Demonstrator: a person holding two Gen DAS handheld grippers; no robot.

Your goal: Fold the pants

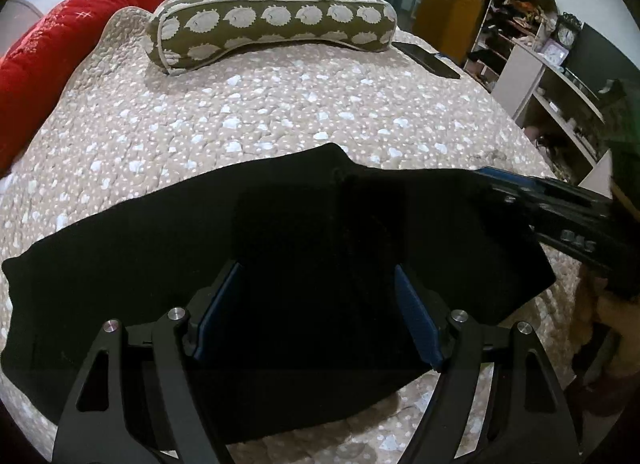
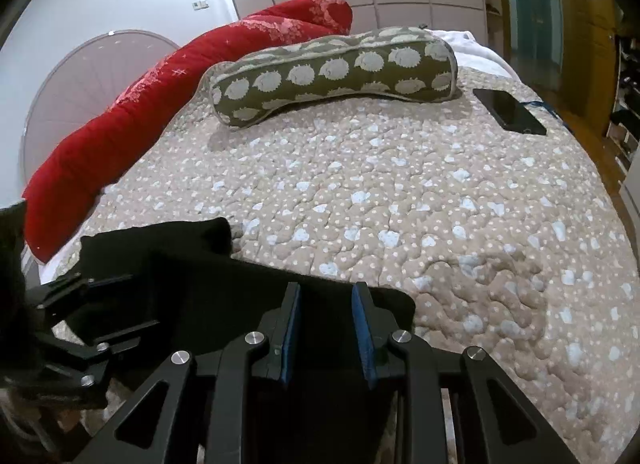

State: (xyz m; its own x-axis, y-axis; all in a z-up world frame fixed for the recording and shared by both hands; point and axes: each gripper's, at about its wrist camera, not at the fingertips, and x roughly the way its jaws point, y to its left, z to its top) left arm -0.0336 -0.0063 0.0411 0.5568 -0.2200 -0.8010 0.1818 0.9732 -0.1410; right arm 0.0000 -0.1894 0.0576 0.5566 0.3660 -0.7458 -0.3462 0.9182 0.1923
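Observation:
The black pants (image 1: 168, 256) lie flat on the quilted bed, spread left to right near its front edge. My left gripper (image 1: 316, 280) is wide open just above the middle of the pants, holding nothing. My right gripper (image 2: 326, 296) hovers over the right end of the pants (image 2: 192, 260), its blue pads partly apart with nothing clearly between them. It shows at the right in the left wrist view (image 1: 560, 204). The left gripper shows at the left in the right wrist view (image 2: 92, 304).
A beige quilt (image 2: 400, 192) covers the bed. An olive hedgehog-print pillow (image 1: 276, 24) and a red duvet (image 1: 60, 52) lie at the far side. A black phone (image 2: 508, 110) rests at the far right. Shelves (image 1: 552, 76) stand beyond the right edge.

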